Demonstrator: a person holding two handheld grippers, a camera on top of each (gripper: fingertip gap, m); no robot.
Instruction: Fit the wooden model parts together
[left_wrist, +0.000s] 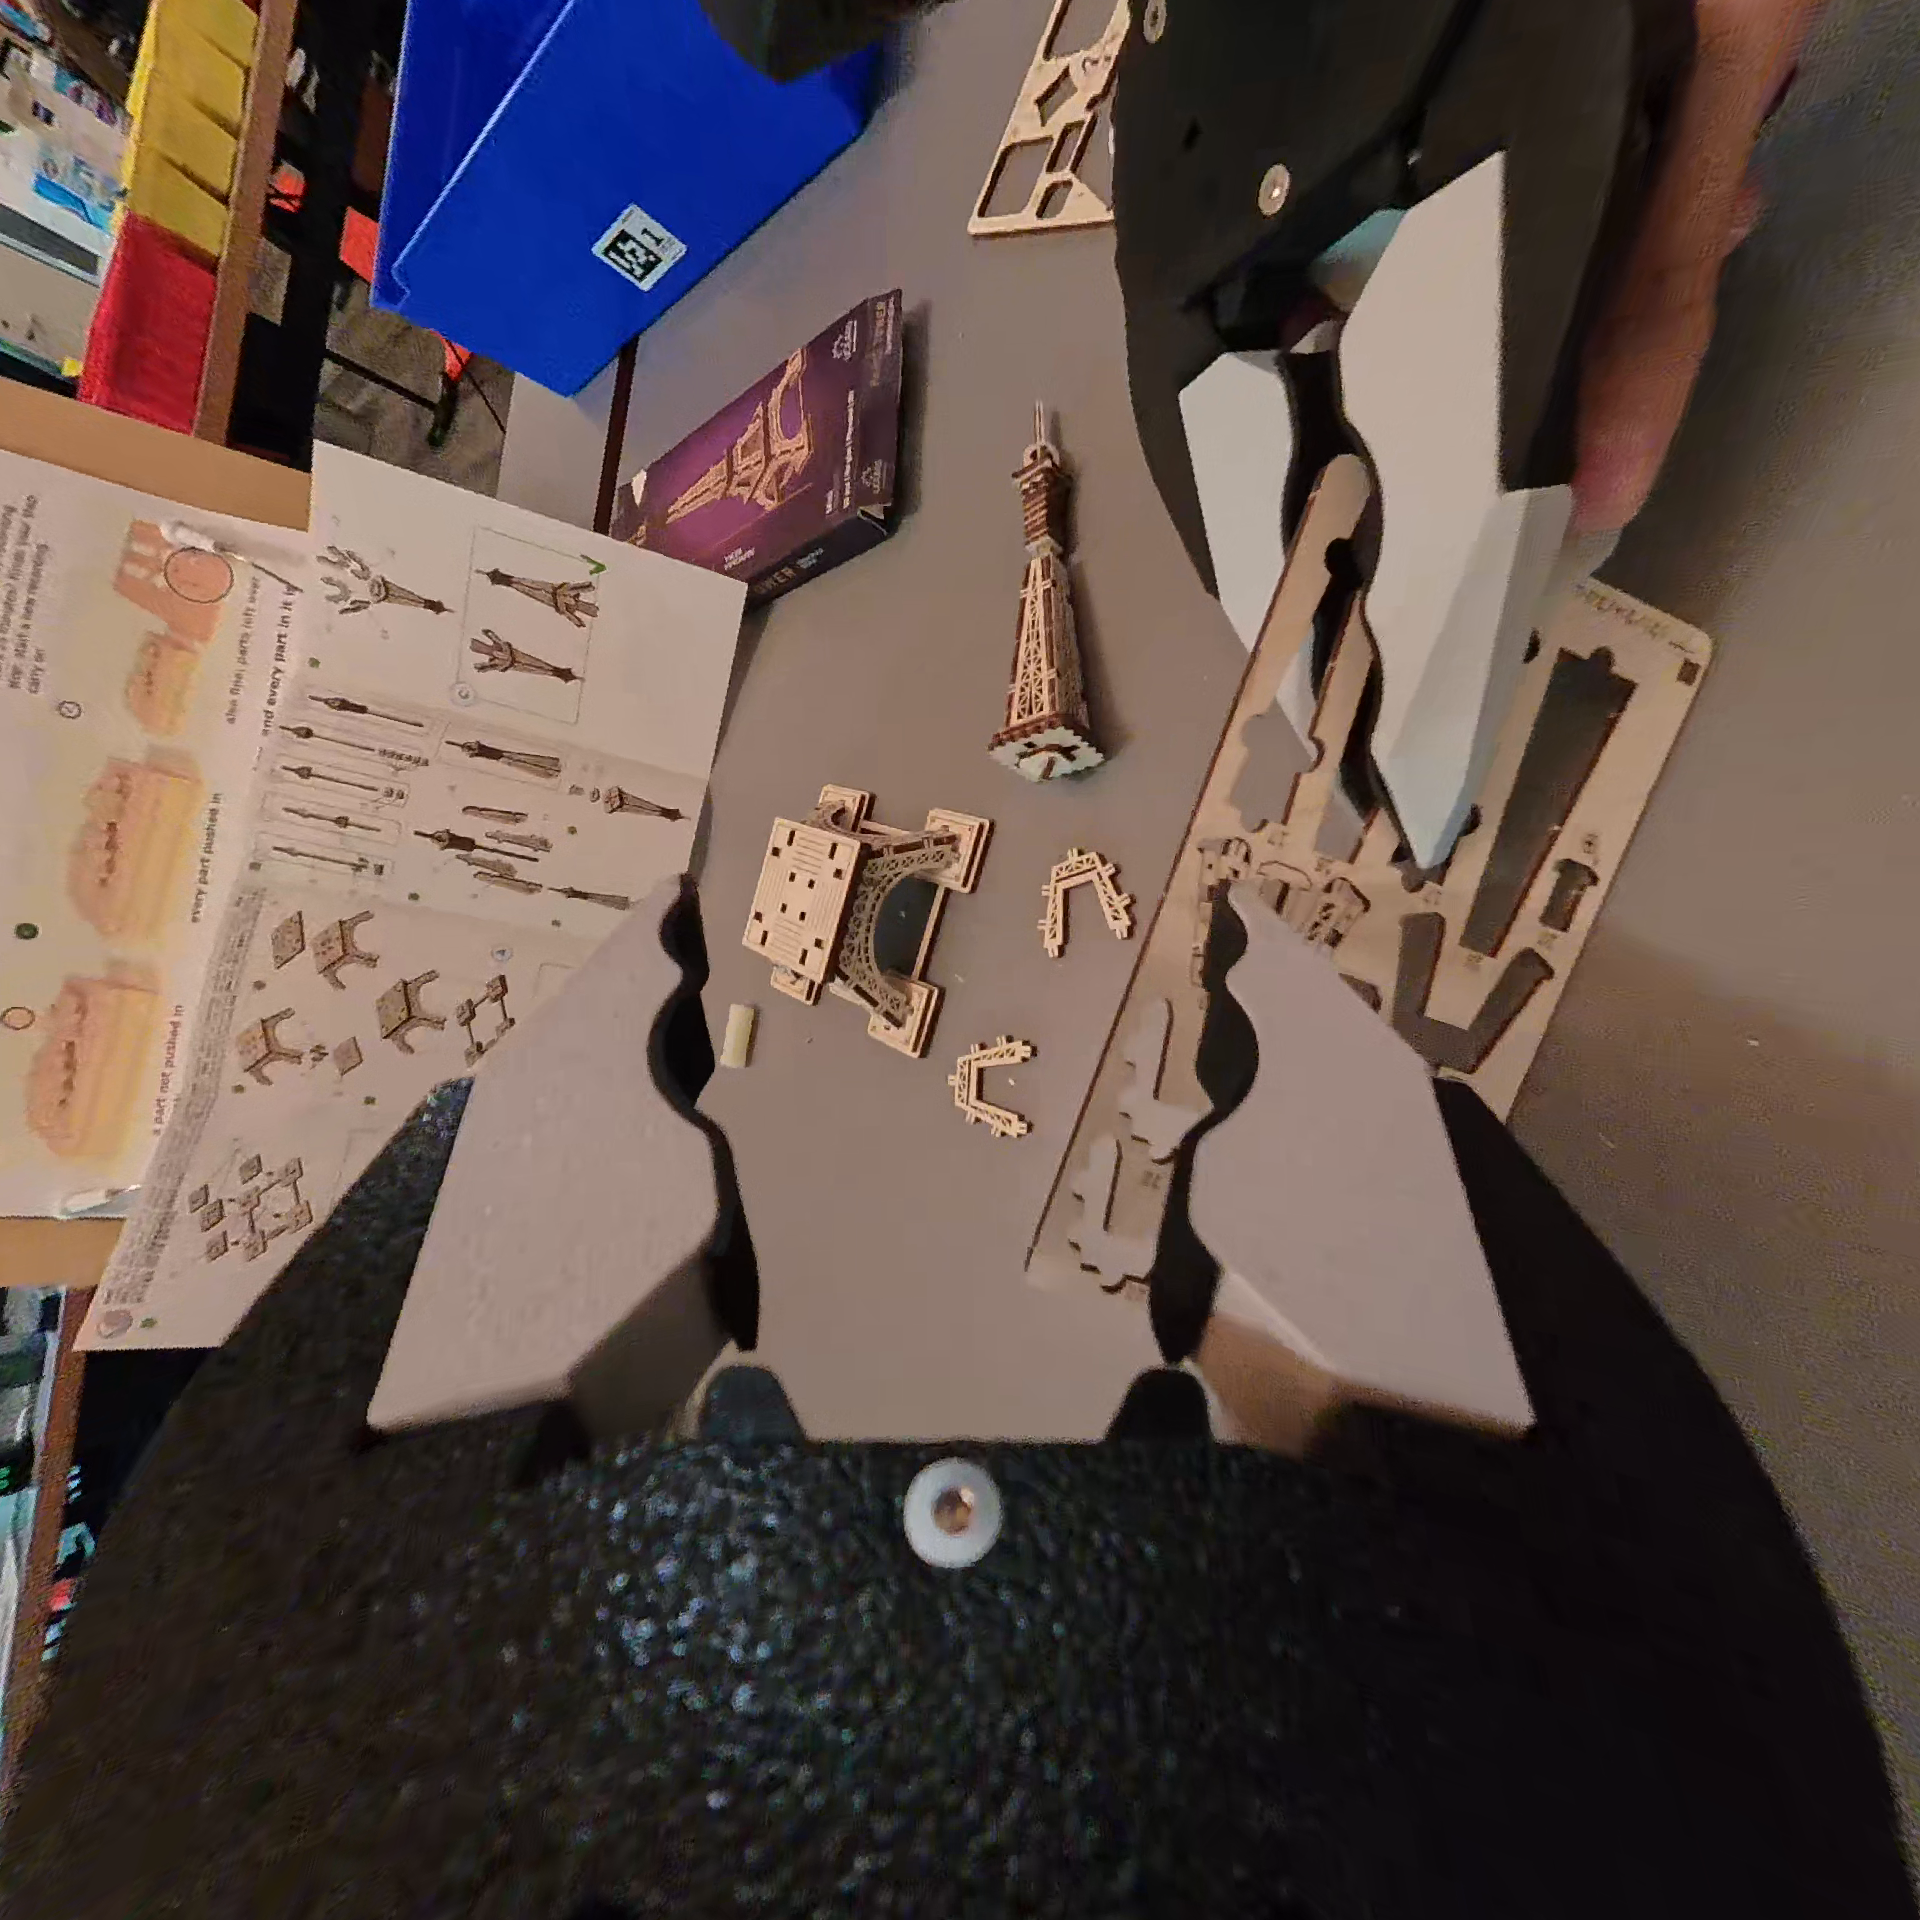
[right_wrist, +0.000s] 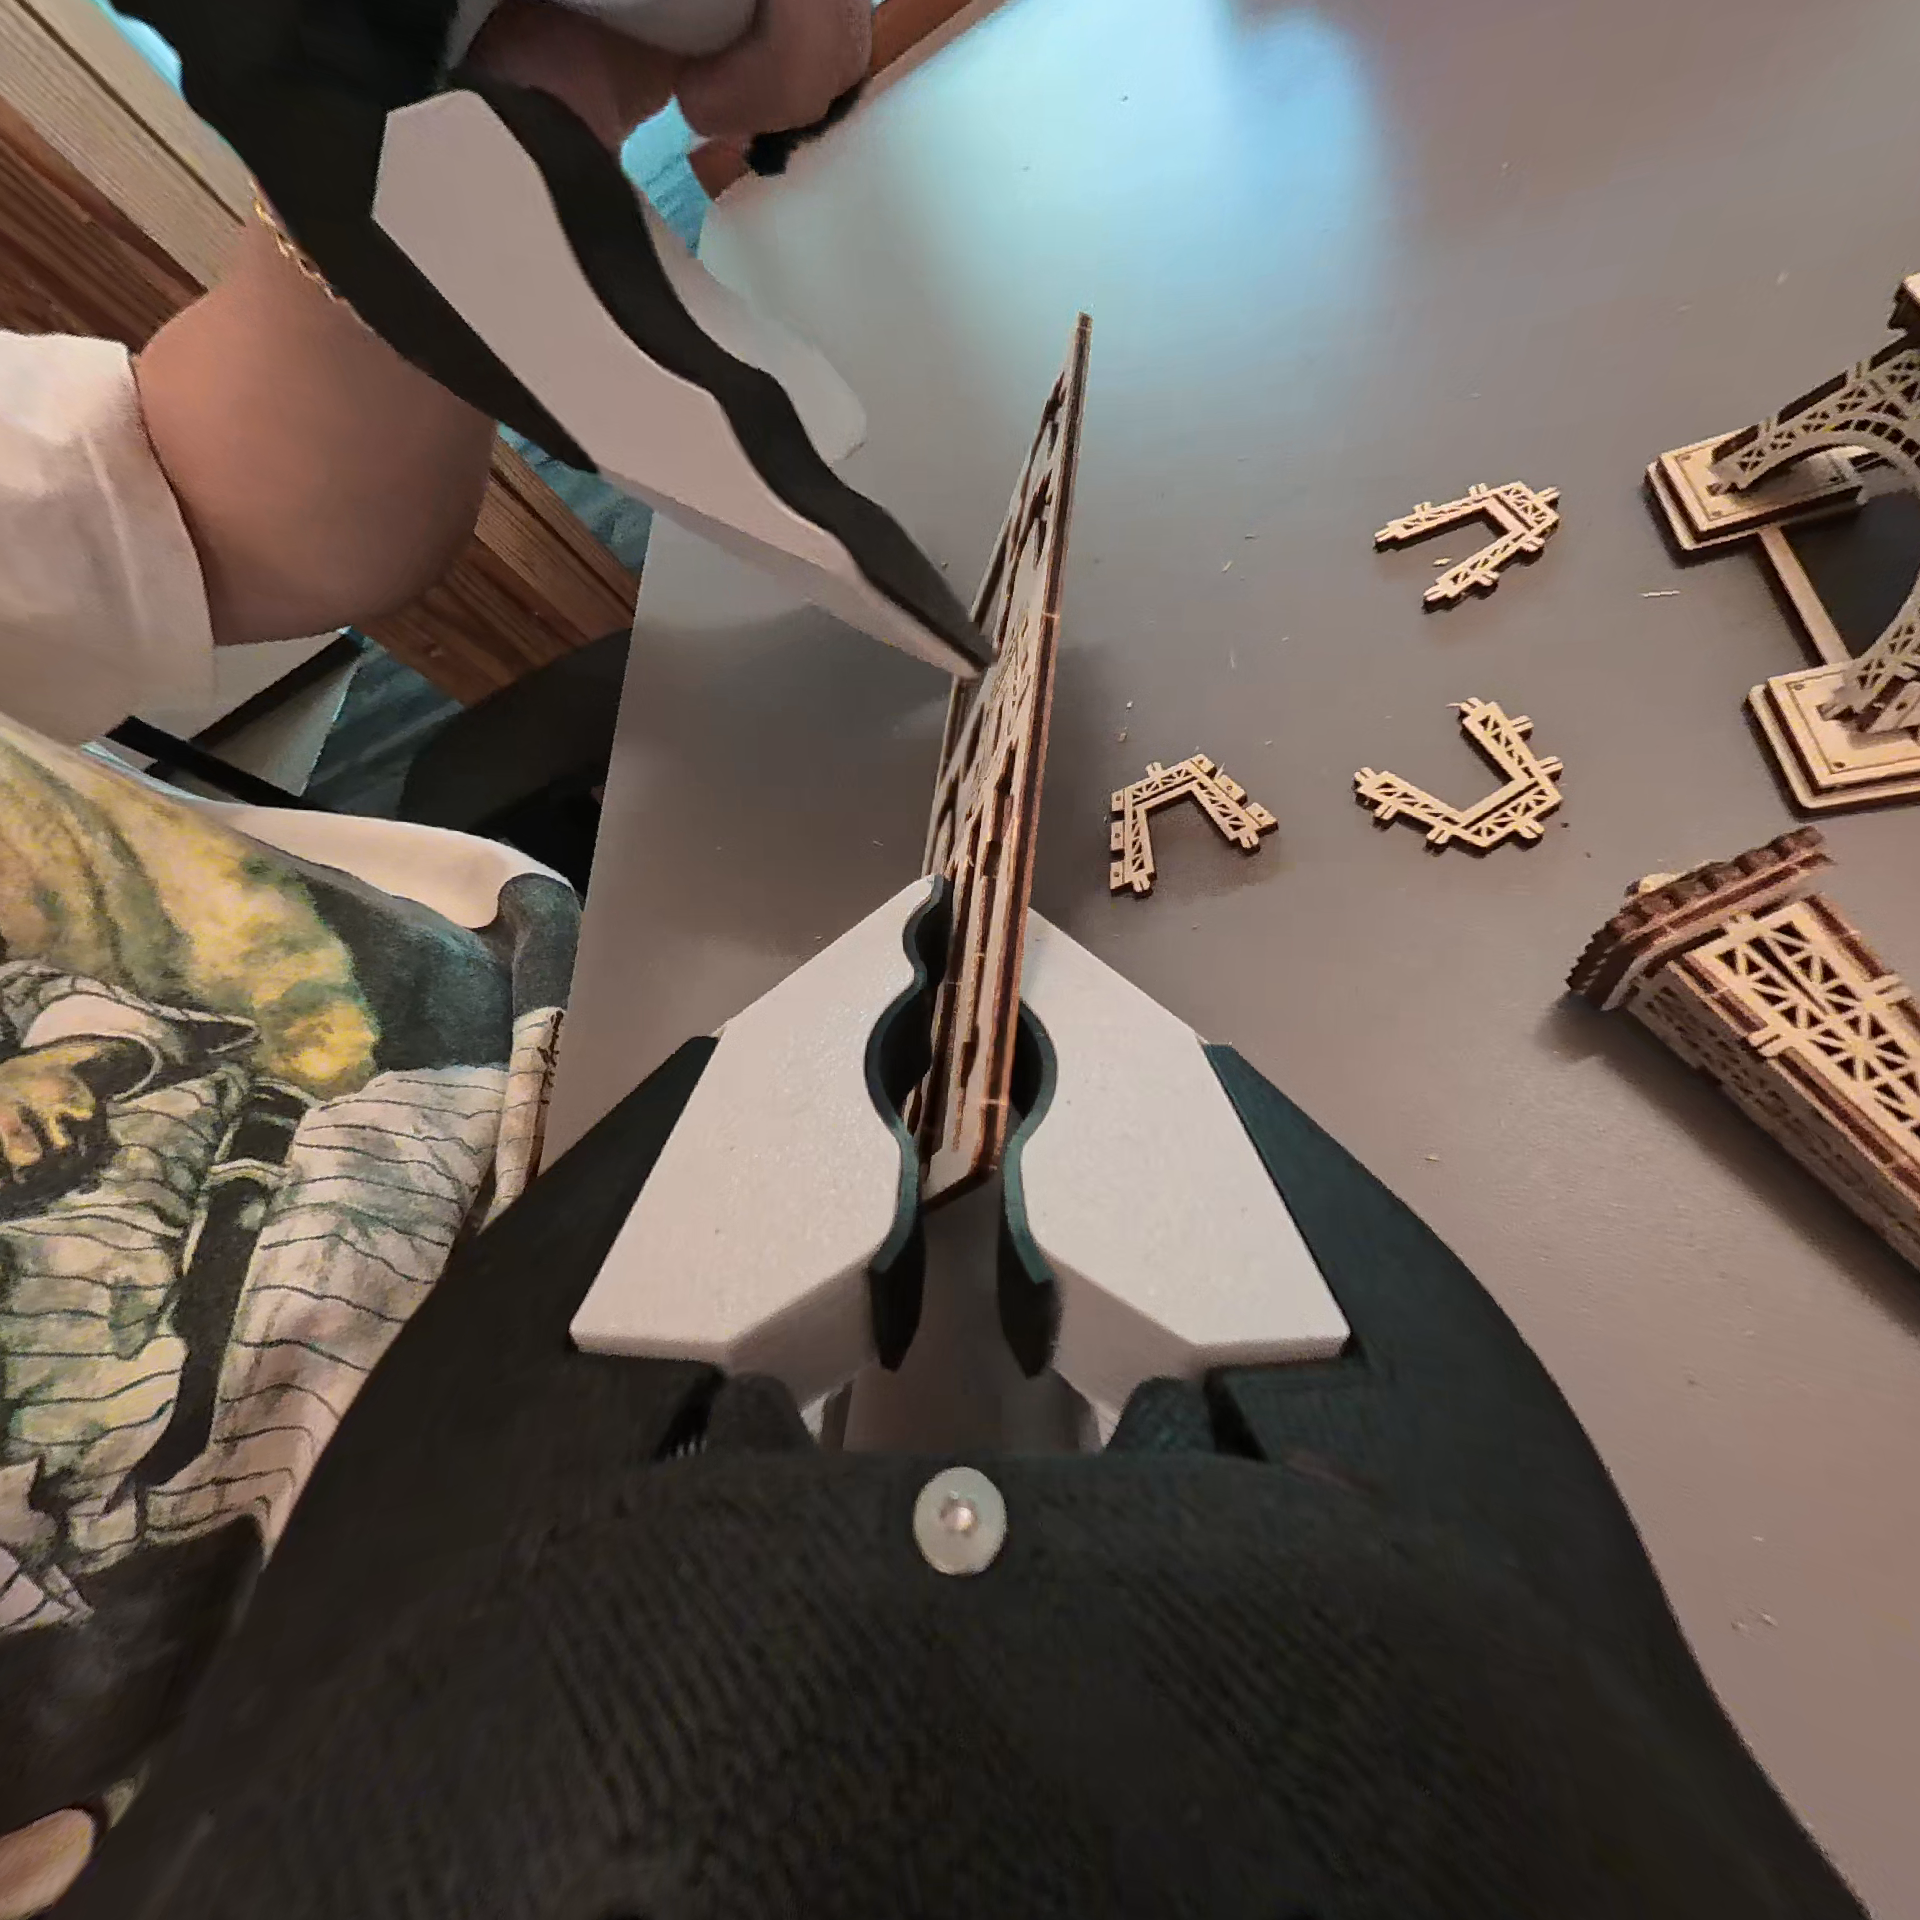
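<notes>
My right gripper is shut on a thin wooden parts sheet and holds it on edge over the grey table. My left gripper is open and empty, and the tip of one of its fingers touches the sheet's left face. On the table lie the arched tower base, the slim tower top and small bracket pieces. The right wrist view shows three bracket pieces, the base and the tower top's end.
An instruction sheet lies at the left, with a purple box and a blue bin behind it. Another cut-out wooden sheet lies at the back. A small cream stick lies by the base. A person's hand holds the left gripper.
</notes>
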